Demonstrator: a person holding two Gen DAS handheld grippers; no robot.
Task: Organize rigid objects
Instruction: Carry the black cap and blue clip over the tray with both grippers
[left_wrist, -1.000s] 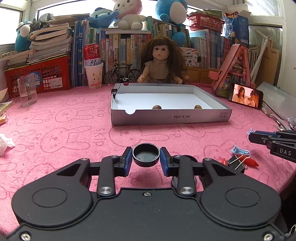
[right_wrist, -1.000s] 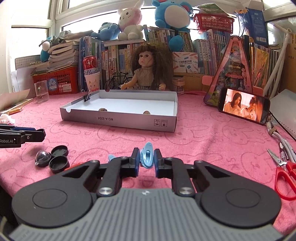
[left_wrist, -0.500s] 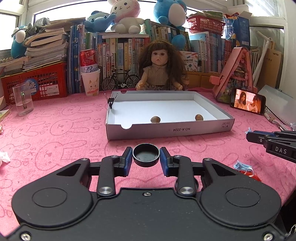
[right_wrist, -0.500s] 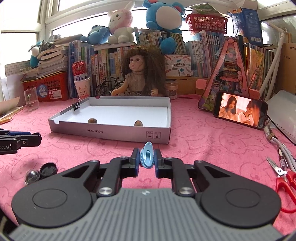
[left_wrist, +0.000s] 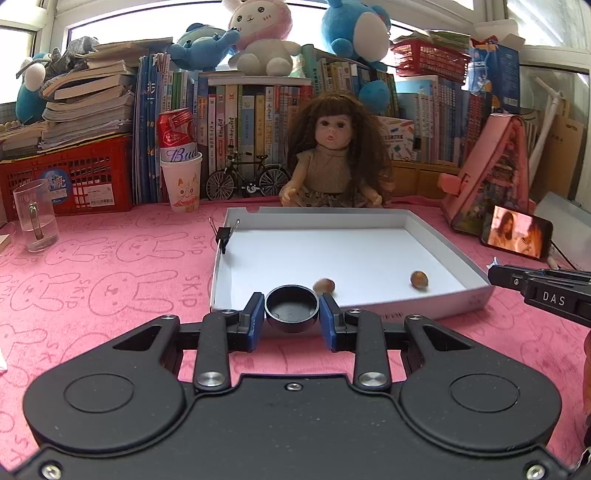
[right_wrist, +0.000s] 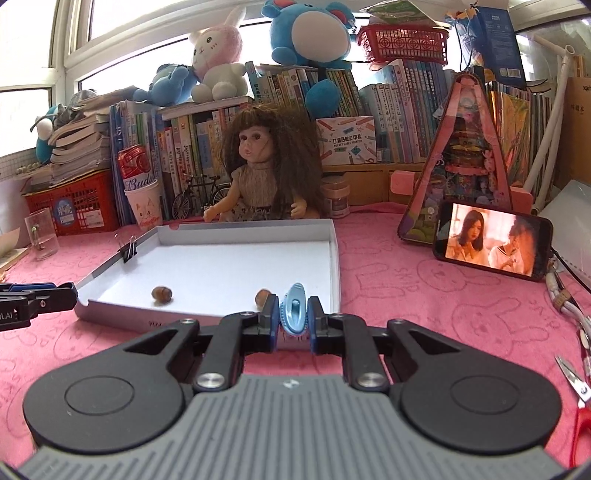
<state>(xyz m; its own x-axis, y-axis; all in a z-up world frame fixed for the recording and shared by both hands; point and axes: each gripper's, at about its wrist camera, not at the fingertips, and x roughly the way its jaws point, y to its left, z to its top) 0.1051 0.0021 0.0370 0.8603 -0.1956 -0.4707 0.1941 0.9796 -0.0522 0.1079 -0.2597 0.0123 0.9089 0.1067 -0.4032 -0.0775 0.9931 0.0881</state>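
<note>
- Pink surface (left_wrist: 92, 280), cluttered at the back with books and a doll (left_wrist: 334, 155).
- White tray (left_wrist: 448, 275) lay just ahead of both tools, its near wall right below the held items; held two nuts (left_wrist: 324, 284) (left_wrist: 419, 277) and bore a binder clip (left_wrist: 223, 235) on its left wall.
- Left hand-held gripper (left_wrist: 291, 314) was clamped on a black cap (left_wrist: 291, 307), open side up, at about the tray's near-left corner.
- Right hand-held gripper (right_wrist: 293, 314) was pinched narrowly on a blue clip (right_wrist: 294, 308), upright, near the tray's near-right corner.
- Risks, as judged: cap could catch the near wall if lowered too early; round cap could slip or roll on release and knock the closest nut; thin clip, gripped at its sides, might twist or drop outside the right wall.
</note>
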